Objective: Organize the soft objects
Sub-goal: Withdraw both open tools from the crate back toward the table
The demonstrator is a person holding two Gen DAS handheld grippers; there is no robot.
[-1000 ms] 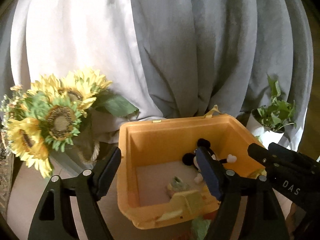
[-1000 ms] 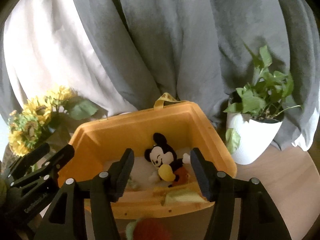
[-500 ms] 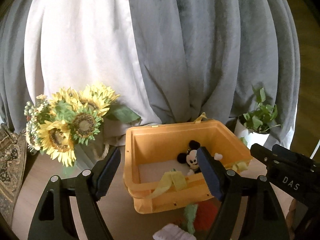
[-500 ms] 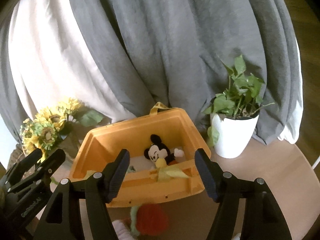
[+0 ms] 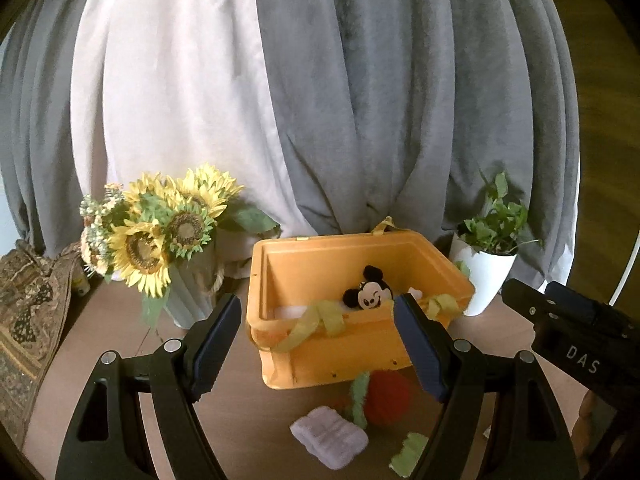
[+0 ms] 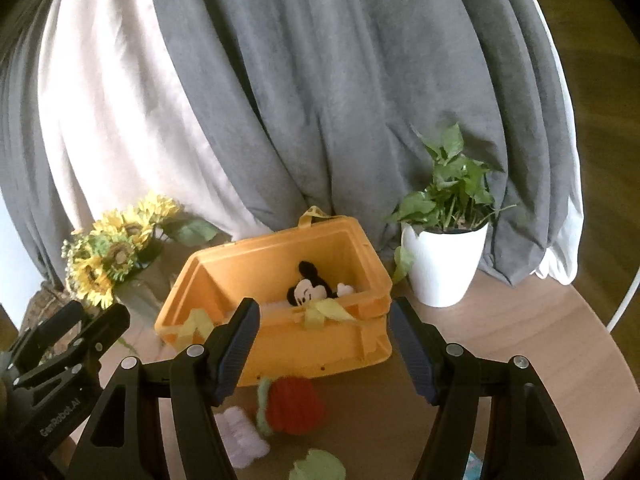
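An orange bin (image 5: pixel 340 344) (image 6: pixel 320 348) stands on the round wooden table with a Mickey Mouse plush (image 5: pixel 368 294) (image 6: pixel 308 288) inside and a yellow-green ribbon (image 5: pixel 316 320) over its front rim. In front of it lie a red plush with green trim (image 5: pixel 386 398) (image 6: pixel 294 404), a lilac plush (image 5: pixel 330 436) (image 6: pixel 242 436) and a small green soft piece (image 5: pixel 408 452) (image 6: pixel 318 466). My left gripper (image 5: pixel 320 344) is open and empty, back from the bin. My right gripper (image 6: pixel 324 344) is open and empty too.
A vase of sunflowers (image 5: pixel 160 232) (image 6: pixel 108 256) stands left of the bin. A white potted plant (image 5: pixel 486 268) (image 6: pixel 444 256) stands right of it. Grey and white curtains (image 5: pixel 320 100) hang behind. A patterned cloth (image 5: pixel 28 312) lies at the far left.
Both grippers have pulled back and up from the bin. The bin looks smaller and the soft items on the table in front of it have come into view.
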